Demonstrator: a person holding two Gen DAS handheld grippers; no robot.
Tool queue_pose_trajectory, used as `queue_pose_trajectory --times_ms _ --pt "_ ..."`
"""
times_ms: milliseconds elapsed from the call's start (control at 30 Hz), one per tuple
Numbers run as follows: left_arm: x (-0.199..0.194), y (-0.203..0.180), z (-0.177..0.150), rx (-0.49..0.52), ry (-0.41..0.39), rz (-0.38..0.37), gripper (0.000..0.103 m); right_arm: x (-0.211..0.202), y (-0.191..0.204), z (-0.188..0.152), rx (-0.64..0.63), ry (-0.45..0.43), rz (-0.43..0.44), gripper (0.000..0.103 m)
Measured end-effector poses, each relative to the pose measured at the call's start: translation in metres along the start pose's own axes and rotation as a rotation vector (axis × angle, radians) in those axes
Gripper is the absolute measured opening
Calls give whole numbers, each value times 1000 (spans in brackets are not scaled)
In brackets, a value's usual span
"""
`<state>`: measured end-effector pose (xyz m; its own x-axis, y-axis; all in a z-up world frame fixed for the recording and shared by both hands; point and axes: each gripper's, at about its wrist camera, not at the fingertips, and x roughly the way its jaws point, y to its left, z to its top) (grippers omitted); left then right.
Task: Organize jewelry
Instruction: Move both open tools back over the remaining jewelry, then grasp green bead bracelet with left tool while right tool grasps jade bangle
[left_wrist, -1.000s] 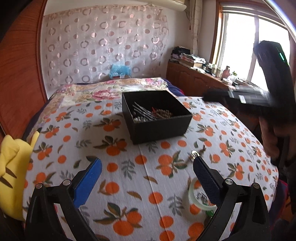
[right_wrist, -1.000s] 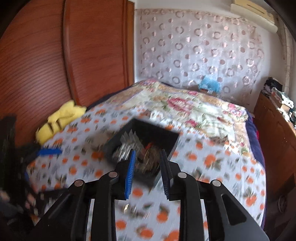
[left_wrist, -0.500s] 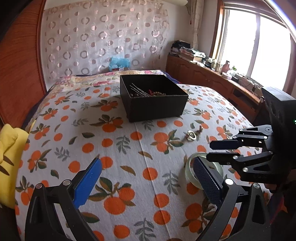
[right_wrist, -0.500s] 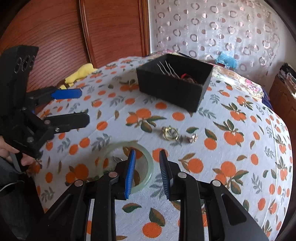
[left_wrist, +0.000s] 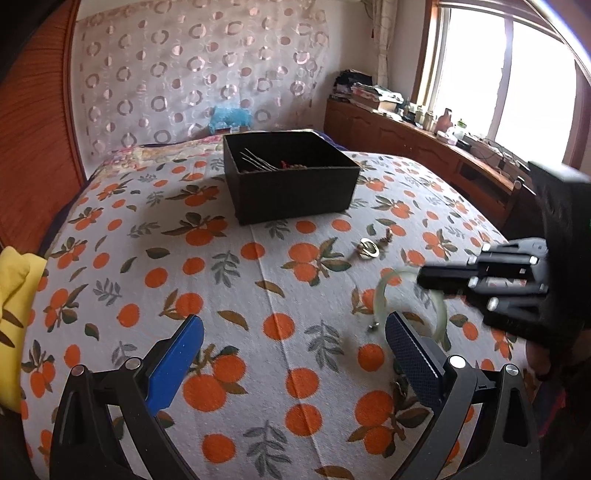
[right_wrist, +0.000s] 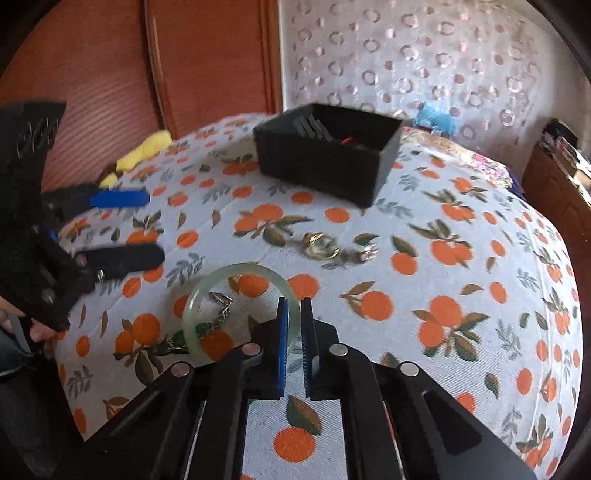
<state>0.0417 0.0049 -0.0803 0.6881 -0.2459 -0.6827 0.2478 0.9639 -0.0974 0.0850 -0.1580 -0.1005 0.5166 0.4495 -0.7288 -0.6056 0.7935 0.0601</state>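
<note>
A bed (left_wrist: 229, 280) covered in an orange-print cloth holds a black box (left_wrist: 291, 177) of jewelry toward its far end. Nearer lies a pale green bangle (right_wrist: 240, 314), flat on the cloth, with a small chain (right_wrist: 219, 306) inside its ring. The right gripper (right_wrist: 293, 325) has just been closing, and its fingers (right_wrist: 282, 332) now clench the bangle's near-right rim, one inside the ring and one outside. The left gripper (left_wrist: 295, 354) hovers beside it with fingers spread wide and nothing between them. Gold rings (right_wrist: 319, 245) lie between bangle and box. The box sits straight beyond the bangle, so the right hand is the one placed to carry it there
</note>
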Motion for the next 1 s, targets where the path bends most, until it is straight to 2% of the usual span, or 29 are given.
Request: queue_pose_trajectory --times_ms 167,500,567,700,767,900,1000 --pt "2 -10 -5 25 17 -16 95 -23 -20 -5 85 -59 -18 8" --pt "-1 -43 -12 123 39 -45 94 -31 -40 -28 124 -42 -78 8" --pt "2 -51 -14 146 54 -49 81 -31 -41 -30 133 -41 -74 8" --pt "9 -63 -17 199 82 -33 65 -31 -41 -32 136 -41 -73 8" --pt "12 -68 -19 220 94 -21 51 -31 -41 -32 135 -43 -73 8" --pt "14 -67 -20 218 100 -24 40 -33 -40 -32 134 -46 -72 8" --pt "12 -64 -20 211 100 -32 16 -33 -40 -32 136 -46 -70 8"
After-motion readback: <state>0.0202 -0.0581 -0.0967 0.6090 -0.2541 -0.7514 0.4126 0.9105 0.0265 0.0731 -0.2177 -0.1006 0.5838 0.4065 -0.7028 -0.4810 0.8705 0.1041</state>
